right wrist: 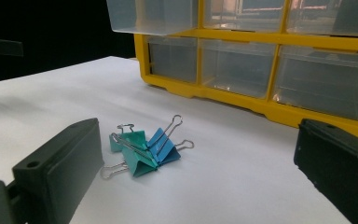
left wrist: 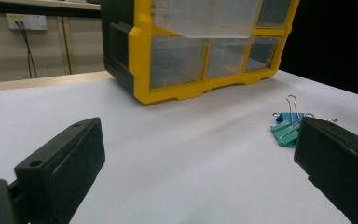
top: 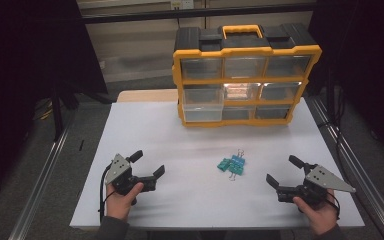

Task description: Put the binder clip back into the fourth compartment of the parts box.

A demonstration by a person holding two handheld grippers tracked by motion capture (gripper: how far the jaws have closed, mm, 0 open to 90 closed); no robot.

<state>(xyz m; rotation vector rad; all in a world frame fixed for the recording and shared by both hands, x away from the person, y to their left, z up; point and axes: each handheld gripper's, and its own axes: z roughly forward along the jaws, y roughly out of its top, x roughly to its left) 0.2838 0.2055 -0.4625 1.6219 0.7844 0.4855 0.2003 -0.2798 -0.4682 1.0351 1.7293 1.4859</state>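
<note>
Grippers held low over the table (top: 130,125), jaws spread wide, nothing gripped.
Clips (top: 231,165) are seen clustered between left gripper (top: 148,165) and right gripper (top: 283,171); an organizer (top: 245,75) is set behind.

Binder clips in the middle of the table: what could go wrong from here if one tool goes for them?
1. The binder clips lie touching in a small heap, so the right tool might lift or drag several.
2. Their wire handles stick out and could snag.
3. One drawer of the organizer juts out; an arm could bump it.
</note>
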